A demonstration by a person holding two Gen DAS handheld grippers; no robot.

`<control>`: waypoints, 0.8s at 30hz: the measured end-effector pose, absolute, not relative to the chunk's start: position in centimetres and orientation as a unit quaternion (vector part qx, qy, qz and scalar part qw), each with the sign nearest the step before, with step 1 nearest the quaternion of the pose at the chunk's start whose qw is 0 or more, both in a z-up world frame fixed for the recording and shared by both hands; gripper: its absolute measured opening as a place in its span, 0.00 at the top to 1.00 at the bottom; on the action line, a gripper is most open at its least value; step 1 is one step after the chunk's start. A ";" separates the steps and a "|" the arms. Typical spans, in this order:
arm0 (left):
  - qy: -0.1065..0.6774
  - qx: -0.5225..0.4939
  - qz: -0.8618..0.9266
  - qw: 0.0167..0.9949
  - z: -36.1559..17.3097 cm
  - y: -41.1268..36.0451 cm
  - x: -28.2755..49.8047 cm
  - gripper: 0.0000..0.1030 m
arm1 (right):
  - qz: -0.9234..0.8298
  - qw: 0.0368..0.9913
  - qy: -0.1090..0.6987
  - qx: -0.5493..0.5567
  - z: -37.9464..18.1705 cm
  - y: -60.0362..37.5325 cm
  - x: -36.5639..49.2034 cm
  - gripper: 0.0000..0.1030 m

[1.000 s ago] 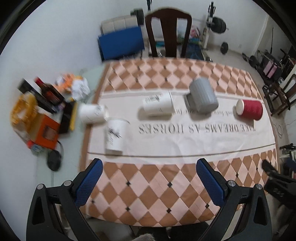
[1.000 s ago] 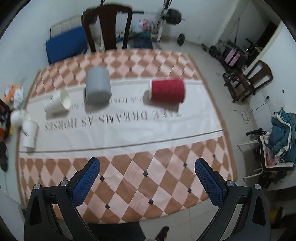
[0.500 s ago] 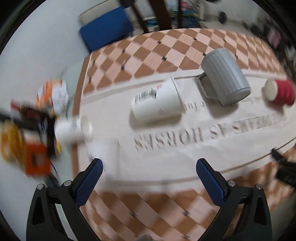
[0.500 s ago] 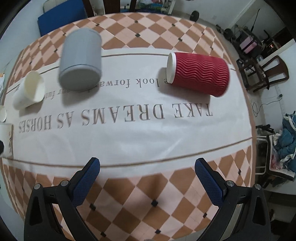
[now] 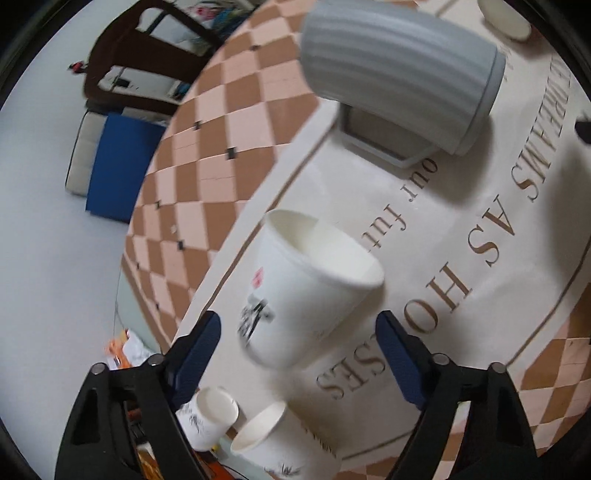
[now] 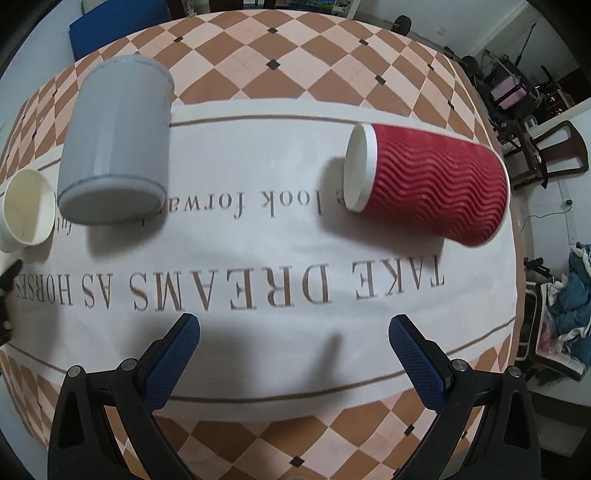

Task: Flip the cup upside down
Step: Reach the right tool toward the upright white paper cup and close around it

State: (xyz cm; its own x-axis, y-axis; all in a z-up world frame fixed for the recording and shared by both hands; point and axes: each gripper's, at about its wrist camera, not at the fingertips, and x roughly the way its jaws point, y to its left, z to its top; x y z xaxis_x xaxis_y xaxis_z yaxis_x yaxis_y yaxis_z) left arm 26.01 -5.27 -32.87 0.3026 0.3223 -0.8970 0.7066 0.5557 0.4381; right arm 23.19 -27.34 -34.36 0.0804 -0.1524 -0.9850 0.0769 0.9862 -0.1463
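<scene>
Tablecloth: printed runner over checks, everything lies on it.
Grey mug: on its side, handle against the cloth, so it cannot roll.
Red cup: on its side, well apart from my right gripper, whose jaws stand apart and empty.
White cup: on its side, mouth facing away; I have my left gripper spread wide around its base end, not touching it, apparently lined up to grasp and turn it.
Two more white cups: lying near the table's edge.

You're in a home room: your bench wears a checkered tablecloth, a wooden dining chair stands behind it, and gym weights and piled clothes sit around the floor.
</scene>
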 end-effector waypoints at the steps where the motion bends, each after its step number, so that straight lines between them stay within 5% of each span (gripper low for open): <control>1: 0.574 0.453 -0.146 0.667 -33.2 -5.6 26.2 0.32 | -0.079 0.736 0.672 -0.029 -34.3 -27.4 23.3 0.00; 11: 0.567 0.430 -0.136 0.689 -32.5 -5.9 27.8 0.40 | -0.085 0.735 0.672 -0.023 -34.1 -29.0 24.0 0.00; 24: 0.746 0.039 -0.131 0.652 -30.1 -2.2 24.4 0.40 | -0.118 0.706 0.698 0.004 -33.9 -29.8 20.1 0.00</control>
State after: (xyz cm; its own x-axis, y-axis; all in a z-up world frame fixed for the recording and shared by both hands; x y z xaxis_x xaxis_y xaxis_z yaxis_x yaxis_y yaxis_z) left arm 24.44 -2.23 -30.09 -0.1468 -0.1116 -0.9828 0.2289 0.9628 -0.1436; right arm 20.14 -29.77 -33.87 -0.0025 -0.1603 -0.9871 0.1726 0.9722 -0.1583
